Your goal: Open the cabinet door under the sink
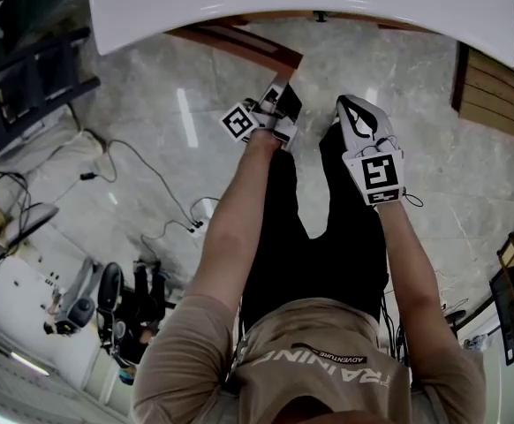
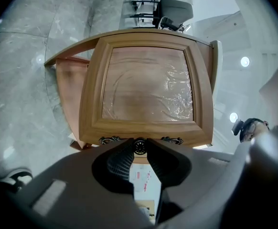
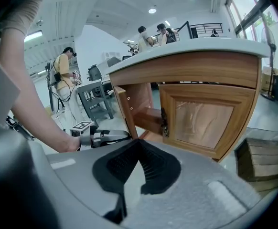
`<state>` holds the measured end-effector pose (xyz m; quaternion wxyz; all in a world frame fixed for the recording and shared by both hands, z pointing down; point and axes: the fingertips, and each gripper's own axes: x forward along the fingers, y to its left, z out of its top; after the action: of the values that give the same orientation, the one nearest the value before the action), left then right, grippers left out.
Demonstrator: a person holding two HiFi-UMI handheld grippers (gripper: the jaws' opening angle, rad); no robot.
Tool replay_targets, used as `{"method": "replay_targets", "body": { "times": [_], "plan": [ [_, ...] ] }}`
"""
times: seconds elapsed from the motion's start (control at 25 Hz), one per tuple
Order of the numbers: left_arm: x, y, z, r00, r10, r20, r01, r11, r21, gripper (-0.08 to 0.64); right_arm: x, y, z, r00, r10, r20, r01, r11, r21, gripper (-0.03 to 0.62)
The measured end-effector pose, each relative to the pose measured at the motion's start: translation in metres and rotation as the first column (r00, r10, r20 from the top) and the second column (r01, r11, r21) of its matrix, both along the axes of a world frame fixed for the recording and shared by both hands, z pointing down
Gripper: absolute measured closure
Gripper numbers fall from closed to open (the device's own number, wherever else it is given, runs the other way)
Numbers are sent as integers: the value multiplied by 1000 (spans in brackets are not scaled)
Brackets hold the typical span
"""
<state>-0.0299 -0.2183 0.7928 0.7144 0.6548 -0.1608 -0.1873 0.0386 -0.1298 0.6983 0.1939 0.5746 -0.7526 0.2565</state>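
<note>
My left gripper is clamped on the small dark knob of the open cabinet door, while my right gripper hangs clenched on nothing.

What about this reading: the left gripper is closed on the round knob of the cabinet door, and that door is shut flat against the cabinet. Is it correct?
Not quite. The left gripper is closed on the round knob, but the cabinet door is not shut. The right gripper view shows it swung out from the cabinet, while the neighbouring door is shut.
</note>
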Motion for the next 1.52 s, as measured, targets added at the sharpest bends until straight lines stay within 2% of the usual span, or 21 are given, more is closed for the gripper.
{"method": "replay_targets", "body": {
  "times": [0.52, 0.84, 1.2, 1.28, 1.52],
  "plan": [
    [-45, 20, 0, 986, 167, 3, -167, 986, -15, 466, -61, 2, -10, 997, 74, -28, -74, 997, 4, 591],
    [-69, 28, 1, 970, 244, -3, -244, 970, -24, 466, -84, 1, -13, 986, 164, 13, -164, 986, 2, 591],
    [-100, 35, 6, 936, 351, 38, -349, 936, -50, 466, -113, 10, -20, 975, 219, 24, -219, 975, -25, 591],
    [-106, 34, 7, 932, 360, 46, -358, 932, -51, 466, -116, 12, -20, 977, 212, 28, -212, 977, -31, 591],
    [-117, 35, 7, 939, 340, 44, -337, 940, -61, 466, -119, 8, -18, 980, 198, 20, -197, 979, -41, 591]
  ]
}}
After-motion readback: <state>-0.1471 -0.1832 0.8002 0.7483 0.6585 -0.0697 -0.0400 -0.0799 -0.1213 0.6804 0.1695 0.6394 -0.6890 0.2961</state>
